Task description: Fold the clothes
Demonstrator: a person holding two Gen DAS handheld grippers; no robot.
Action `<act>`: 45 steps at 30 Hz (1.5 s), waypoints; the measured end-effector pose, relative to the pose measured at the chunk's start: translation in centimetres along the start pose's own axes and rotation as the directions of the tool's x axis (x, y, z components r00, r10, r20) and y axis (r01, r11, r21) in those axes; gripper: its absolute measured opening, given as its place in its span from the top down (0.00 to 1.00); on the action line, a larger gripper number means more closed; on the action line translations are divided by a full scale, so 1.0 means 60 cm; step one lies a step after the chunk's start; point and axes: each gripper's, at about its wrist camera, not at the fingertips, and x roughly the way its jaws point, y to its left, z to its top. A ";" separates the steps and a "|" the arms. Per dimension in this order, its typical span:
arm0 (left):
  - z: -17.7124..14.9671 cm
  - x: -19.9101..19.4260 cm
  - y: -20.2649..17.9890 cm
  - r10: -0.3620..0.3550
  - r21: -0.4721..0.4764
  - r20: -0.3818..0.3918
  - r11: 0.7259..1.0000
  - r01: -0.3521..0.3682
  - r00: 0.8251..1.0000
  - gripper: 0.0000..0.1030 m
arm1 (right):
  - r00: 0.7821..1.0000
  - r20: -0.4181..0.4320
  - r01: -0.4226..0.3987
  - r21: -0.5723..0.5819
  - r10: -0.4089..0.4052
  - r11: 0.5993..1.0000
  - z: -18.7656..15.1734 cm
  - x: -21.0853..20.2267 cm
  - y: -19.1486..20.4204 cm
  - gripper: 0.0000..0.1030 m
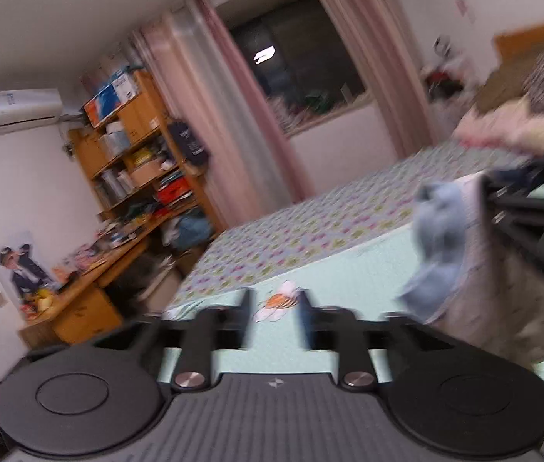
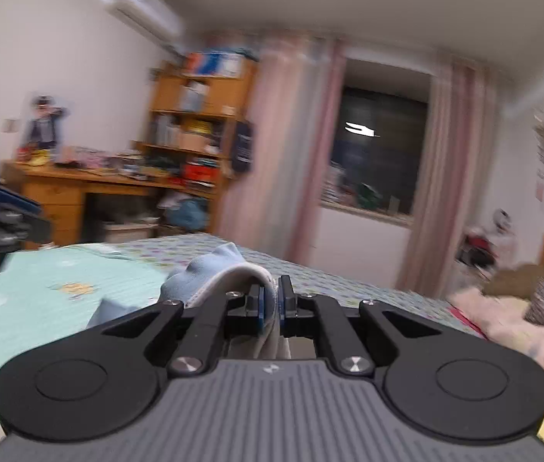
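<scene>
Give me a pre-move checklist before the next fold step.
1. Right gripper pinching the garment: ok.
2. Left gripper has a grip: not ok, open, nothing between the fingers.
3. Garment lifted off the bed: ok, it hangs from the right gripper in the left wrist view.
4. Which part of the garment is pinched: cannot tell.
5. Bed bare below for laying it down: ok, near side.
</scene>
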 end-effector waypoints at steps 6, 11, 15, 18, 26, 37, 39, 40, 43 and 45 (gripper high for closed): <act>-0.093 0.074 -0.020 -0.087 -0.053 -0.195 0.996 0.078 0.977 0.58 | 0.935 -0.336 -0.037 0.215 0.109 0.976 -0.108 0.098 -0.084 0.51; -0.241 0.080 -0.052 -0.210 -0.099 -0.347 0.977 0.187 0.914 0.51 | 0.899 -0.385 -0.043 0.397 0.209 0.917 -0.264 0.023 -0.103 0.49; -0.334 0.052 -0.096 -0.302 -0.102 -0.392 0.953 0.286 0.869 0.50 | 0.879 -0.375 -0.046 0.550 0.296 0.834 -0.353 -0.049 -0.078 0.46; -0.363 0.029 -0.142 -0.338 -0.060 -0.374 0.938 0.341 0.864 0.42 | 0.879 -0.350 -0.139 0.463 0.324 0.875 -0.371 -0.091 -0.012 0.39; -0.397 0.047 -0.224 -0.216 0.098 -0.396 0.956 0.275 0.892 0.36 | 0.918 -0.381 -0.190 -0.175 0.111 0.966 -0.391 -0.082 0.124 0.29; -0.357 0.139 -0.188 -0.134 -0.017 -0.461 0.990 0.143 0.877 0.99 | 0.913 -0.382 -0.189 -0.076 0.146 0.979 -0.366 -0.031 0.111 0.80; -0.354 0.152 -0.163 -0.109 -0.054 -0.467 0.994 0.094 0.878 1.00 | 0.915 -0.368 -0.168 0.017 0.162 0.986 -0.354 -0.024 0.093 0.84; -0.351 0.155 -0.147 -0.088 -0.069 -0.467 0.996 0.063 0.880 1.00 | 0.917 -0.357 -0.159 0.083 0.179 0.984 -0.346 -0.023 0.078 0.85; -0.343 0.158 -0.099 -0.054 -0.118 -0.466 0.993 -0.001 0.883 1.00 | 0.921 -0.288 -0.163 0.325 0.261 0.932 -0.313 -0.028 0.020 0.85; -0.338 0.147 -0.071 -0.076 -0.150 -0.450 0.989 0.009 0.890 0.98 | 0.925 -0.233 -0.185 0.416 0.301 0.891 -0.289 -0.035 -0.008 0.85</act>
